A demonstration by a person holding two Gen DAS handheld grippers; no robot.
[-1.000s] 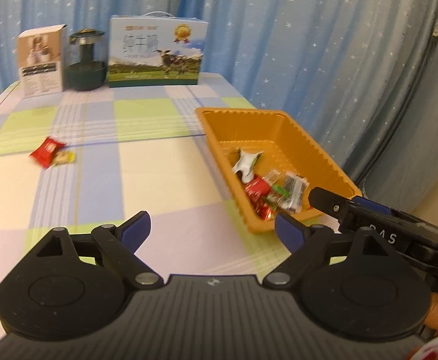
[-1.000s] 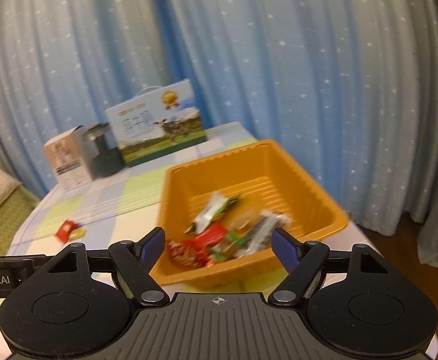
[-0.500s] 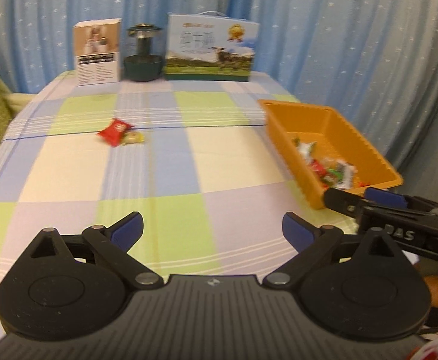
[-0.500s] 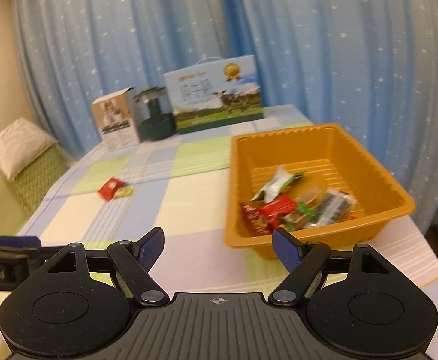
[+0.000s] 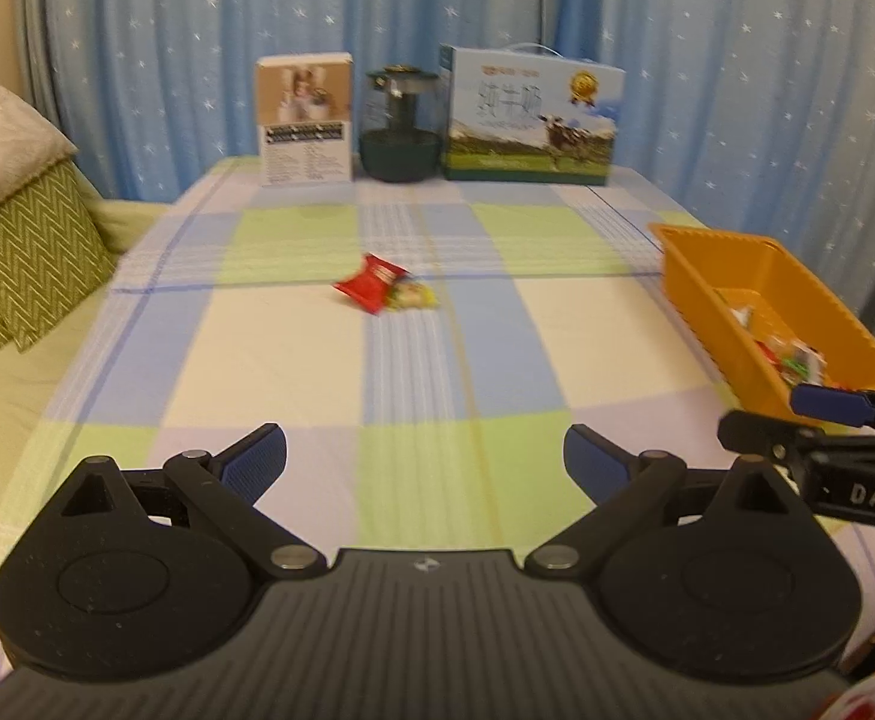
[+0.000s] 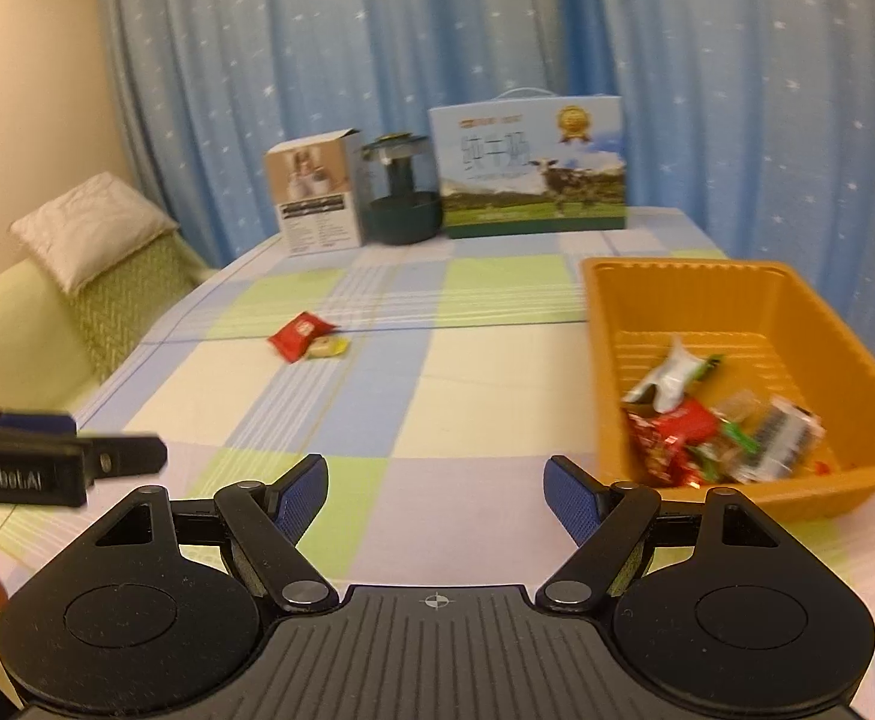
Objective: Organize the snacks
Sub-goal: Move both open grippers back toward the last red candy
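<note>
Two snacks left on the checked tablecloth [image 5: 293, 354]: red packet [image 5: 372, 284] and a small yellow-wrapped piece [image 5: 414, 295], touching or just overlapping, mid-table, well apart from the orange tray [image 6: 755, 300]. Tray sits at the right edge and already holds a loose pile of wrappers [image 6: 719, 426] in its near end. Left gripper [image 5: 425, 459] has jaws spread wide, nothing between them, pointed roughly at the pair. Right gripper [image 6: 436, 495] is likewise released and empty, near the tray's front corner. Judgement: both pieces look light, flat and crinkly, film wrappers likely slick, so a pinch on the flat face may skid. Better to take the red packet across its short width, or by a crimped end seal if reachable. Contents probably brittle, so moderate squeeze. Because the two pieces touch, closing on one may drag or nudge the other; approach from the side away from the neighbour. Boxes and the dark jar [image 5: 400, 132] at the far edge are not involved.
</note>
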